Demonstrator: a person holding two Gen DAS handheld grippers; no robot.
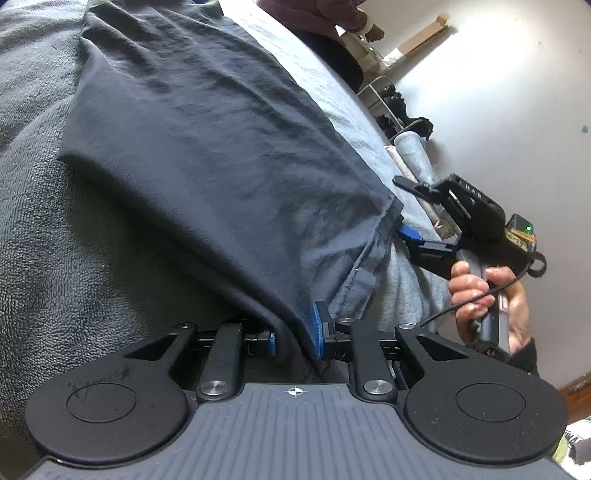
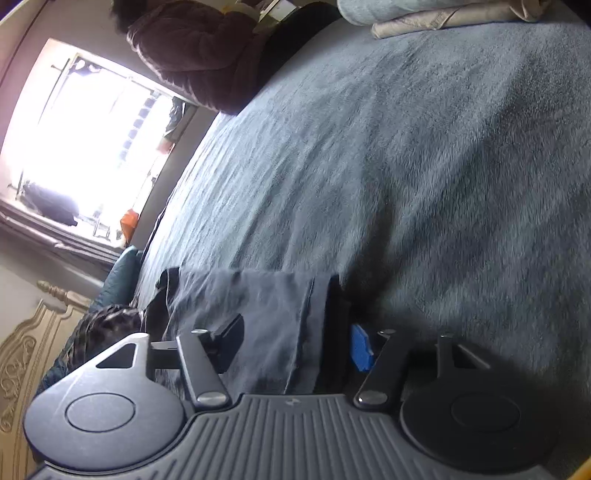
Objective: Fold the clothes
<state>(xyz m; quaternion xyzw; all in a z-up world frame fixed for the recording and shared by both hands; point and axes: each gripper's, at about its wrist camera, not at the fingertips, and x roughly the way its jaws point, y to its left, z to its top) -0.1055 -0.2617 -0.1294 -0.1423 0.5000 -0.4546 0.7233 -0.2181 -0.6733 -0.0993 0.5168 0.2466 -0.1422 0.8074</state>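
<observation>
The left hand-held gripper (image 1: 295,338) is pinching dark cloth (image 1: 221,155) between its blue pads. The right hand-held gripper (image 2: 295,347), gripped by a bare hand (image 1: 487,295), is clamping the same cloth.

Bed (image 2: 424,147) covered by a grey fleece blanket (image 1: 48,258), nap visibly brushed in streaks. Dark garment (image 1: 207,147) lies on it, wrinkled, its near edge lifted off the blanket. Folded beige and light-grey clothes (image 2: 443,16) sit at the far edge. Brown puffy jacket (image 2: 192,55) rests by the bed's far corner.
</observation>
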